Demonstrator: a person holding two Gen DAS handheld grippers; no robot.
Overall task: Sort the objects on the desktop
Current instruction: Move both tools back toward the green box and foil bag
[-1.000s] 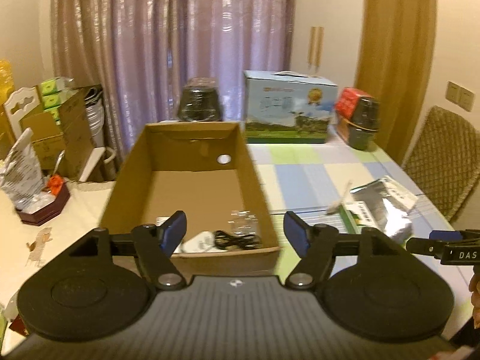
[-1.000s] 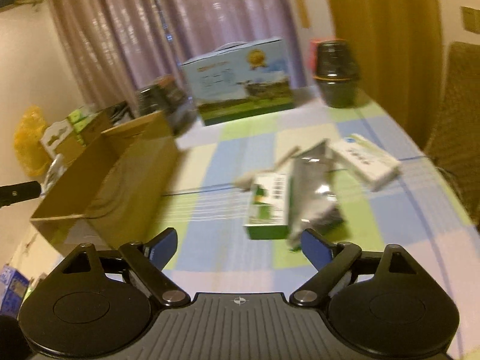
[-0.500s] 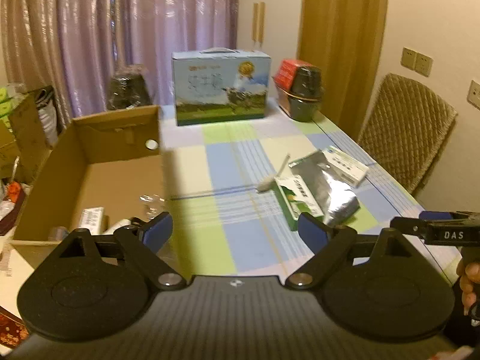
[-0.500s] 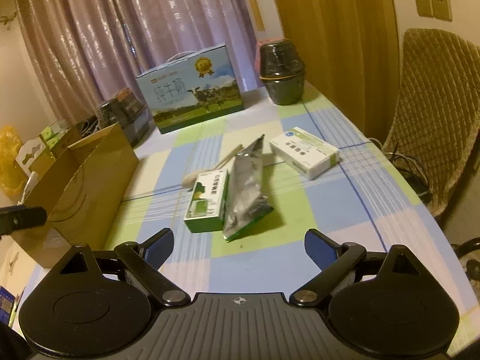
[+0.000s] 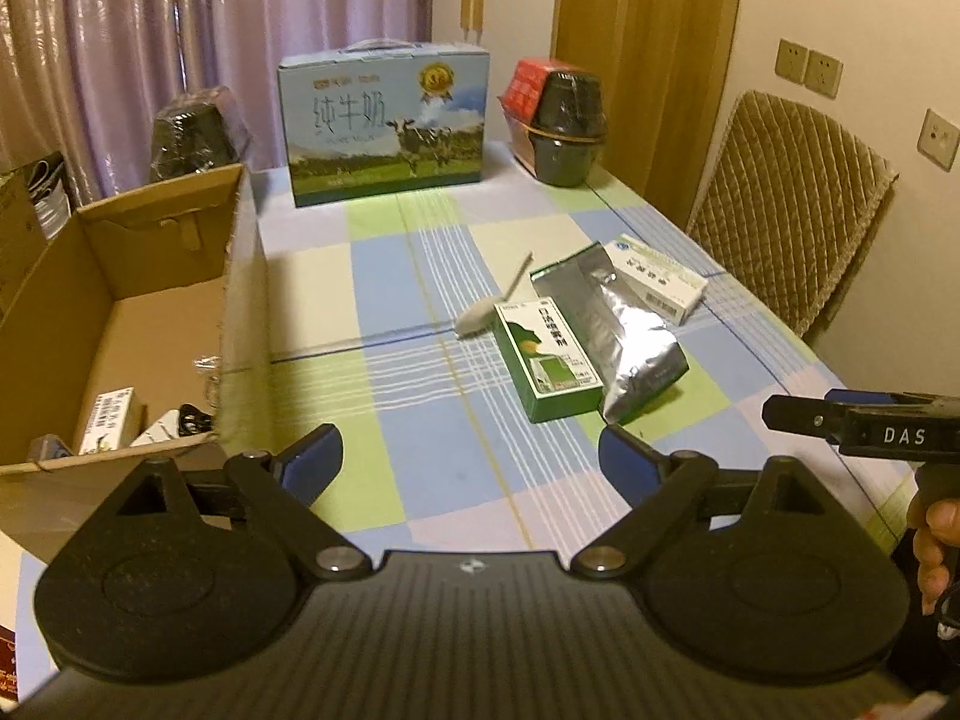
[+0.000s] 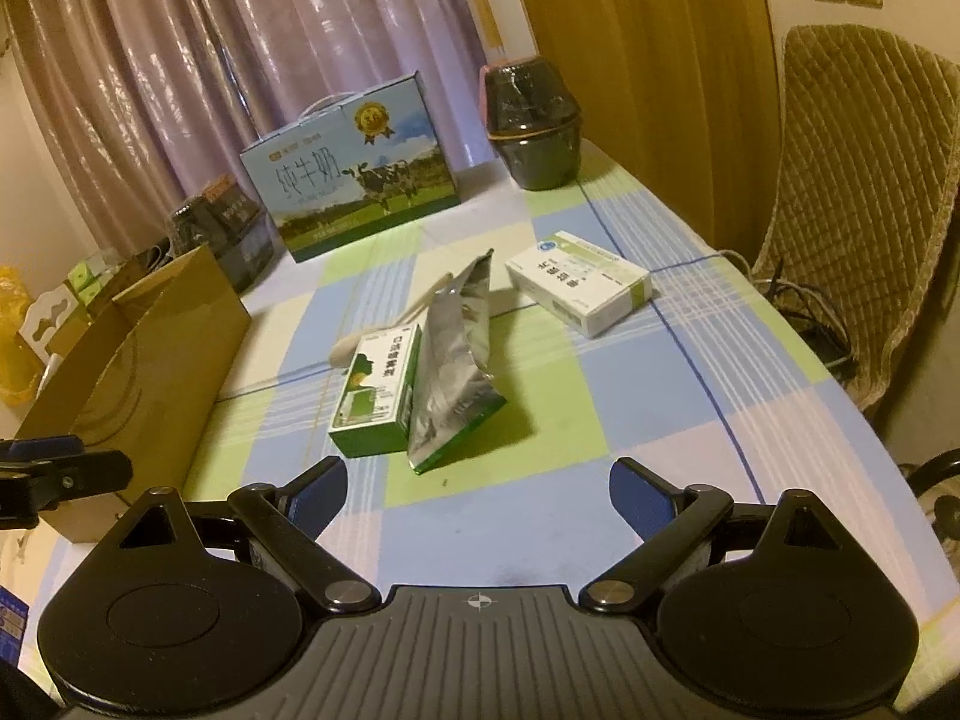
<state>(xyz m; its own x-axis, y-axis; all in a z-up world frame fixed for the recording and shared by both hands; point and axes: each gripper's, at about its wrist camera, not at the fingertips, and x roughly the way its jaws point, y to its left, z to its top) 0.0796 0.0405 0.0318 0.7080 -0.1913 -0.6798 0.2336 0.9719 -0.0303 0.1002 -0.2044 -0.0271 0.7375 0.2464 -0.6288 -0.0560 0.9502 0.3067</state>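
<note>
A green box (image 5: 547, 360) (image 6: 379, 384), a silver foil pouch (image 5: 624, 330) (image 6: 459, 354), a white box (image 5: 657, 276) (image 6: 579, 282) and a pale wooden spoon (image 5: 489, 309) (image 6: 390, 324) lie together on the checked tablecloth. An open cardboard box (image 5: 114, 324) (image 6: 138, 348) stands at the left with several small items inside. My left gripper (image 5: 471, 459) is open and empty, near the table's front edge. My right gripper (image 6: 477, 495) is open and empty, short of the pouch.
A blue milk carton case (image 5: 384, 120) (image 6: 354, 180) and dark wrapped pots (image 5: 567, 126) (image 6: 534, 126) stand at the far end. A padded chair (image 5: 786, 210) (image 6: 864, 192) is at the right. Boxes (image 6: 84, 282) stand past the table's left side.
My left gripper has swung right, from over the cardboard box to facing the table's middle. My right gripper has pulled back and turned right. Both stay open.
</note>
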